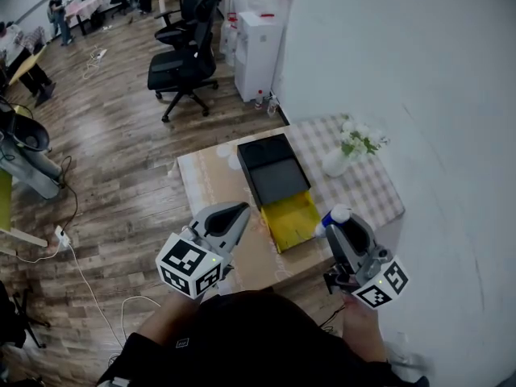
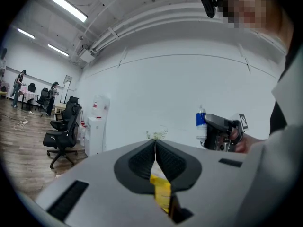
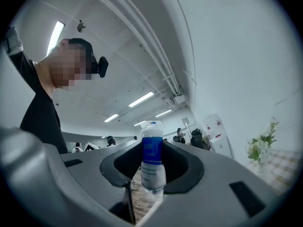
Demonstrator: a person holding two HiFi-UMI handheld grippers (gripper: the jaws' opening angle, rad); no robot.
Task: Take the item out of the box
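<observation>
An open box stands on the table, its black lid [image 1: 270, 168] folded back and its yellow tray [image 1: 292, 220] towards me. My right gripper [image 1: 337, 226] is just right of the tray, shut on a small bottle [image 1: 332, 216] with a blue label and white cap. In the right gripper view the bottle [image 3: 152, 167] sits squeezed between the jaws of this gripper [image 3: 152, 151], cap outward. The left gripper [image 1: 240, 210] hovers left of the tray, jaws together and holding nothing. Its own view shows the left gripper [image 2: 155, 148] shut, with the yellow tray [image 2: 162, 194] below and the bottle [image 2: 201, 123] at the right.
A white vase of flowers [image 1: 348, 153] stands on the checked cloth [image 1: 367, 188] at the table's right. A white wall runs close along the right. Beyond the table are office chairs [image 1: 184, 61], a white dispenser [image 1: 258, 51] and cables [image 1: 76, 256] on the wooden floor.
</observation>
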